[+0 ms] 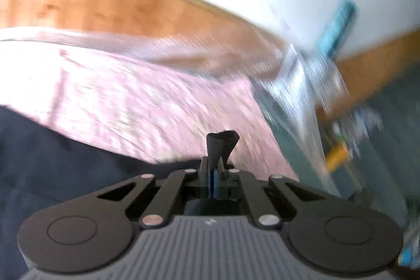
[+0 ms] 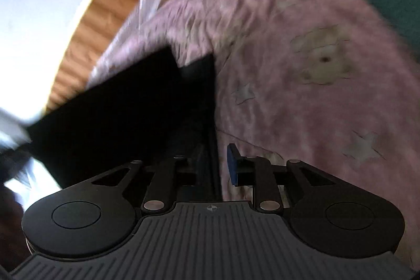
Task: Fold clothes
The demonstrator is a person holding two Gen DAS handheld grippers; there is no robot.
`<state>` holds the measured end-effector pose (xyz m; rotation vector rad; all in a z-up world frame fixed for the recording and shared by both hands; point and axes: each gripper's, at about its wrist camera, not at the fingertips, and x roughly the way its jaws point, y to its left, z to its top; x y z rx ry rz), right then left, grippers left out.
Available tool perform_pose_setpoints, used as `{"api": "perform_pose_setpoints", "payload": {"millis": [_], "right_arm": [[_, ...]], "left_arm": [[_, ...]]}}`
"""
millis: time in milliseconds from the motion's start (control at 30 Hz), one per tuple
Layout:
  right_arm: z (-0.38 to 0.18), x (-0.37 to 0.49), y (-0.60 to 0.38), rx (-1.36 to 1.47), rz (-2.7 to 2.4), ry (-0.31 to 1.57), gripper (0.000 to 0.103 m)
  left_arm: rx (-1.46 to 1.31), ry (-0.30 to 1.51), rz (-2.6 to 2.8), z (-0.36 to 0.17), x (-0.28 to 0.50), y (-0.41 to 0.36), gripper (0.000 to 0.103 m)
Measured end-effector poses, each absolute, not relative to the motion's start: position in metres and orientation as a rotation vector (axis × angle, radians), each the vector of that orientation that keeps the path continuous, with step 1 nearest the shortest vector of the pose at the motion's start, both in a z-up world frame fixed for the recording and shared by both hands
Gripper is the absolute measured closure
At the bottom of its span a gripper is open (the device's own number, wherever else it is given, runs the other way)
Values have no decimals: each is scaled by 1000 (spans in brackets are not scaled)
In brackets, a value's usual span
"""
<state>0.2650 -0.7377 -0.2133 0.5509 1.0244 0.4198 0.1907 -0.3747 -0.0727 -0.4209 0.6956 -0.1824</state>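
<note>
Folding under way on a bed: a dark navy garment (image 1: pixel 39 175) lies across a pink blanket (image 1: pixel 147 96) printed with stars and a bear, wooden headboard (image 1: pixel 105 4) behind. In the left wrist view the left gripper (image 1: pixel 214 175) has its jaws pressed together on a small pinch of dark cloth that sticks up between the pads, so a corner or edge of the garment appears to be in its grip; heavy blur makes it hard to tell which part. In the right wrist view the right gripper (image 2: pixel 223 167) shows its jaws narrowly parted, one blue pad clear on the right, a dark fold of the garment (image 2: pixel 131 109) running in between them; whether the pads press on it cannot be told. The step in hand looks like carrying one edge over to make a fold. Next, the held edge needs laying flat and square on the rest of the cloth, without dragging the blanket along.
</note>
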Motion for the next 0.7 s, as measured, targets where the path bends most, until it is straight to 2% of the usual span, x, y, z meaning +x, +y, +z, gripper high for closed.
{"api": "perform_pose_setpoints", "payload": {"millis": [33, 100, 133, 333, 400, 433, 700], "right_arm": [[-215, 272, -731, 518, 424, 1014, 66], [-215, 287, -723, 485, 436, 979, 62], [-214, 295, -719, 476, 441, 964, 57], [-217, 350, -694, 427, 487, 964, 56], [-220, 361, -686, 427, 503, 989, 96], [-220, 362, -684, 416, 503, 1004, 103], [-215, 335, -707, 337, 341, 967, 103]], "left_arm": [[-444, 688, -156, -70, 186, -367, 101], [-481, 680, -112, -69, 178, -356, 101], [-494, 677, -94, -70, 174, -354, 101], [-546, 647, -58, -67, 161, -355, 101], [-531, 647, -88, -65, 163, -362, 101], [-521, 643, -114, -63, 163, -366, 101], [-456, 711, -347, -80, 170, -406, 101]]}}
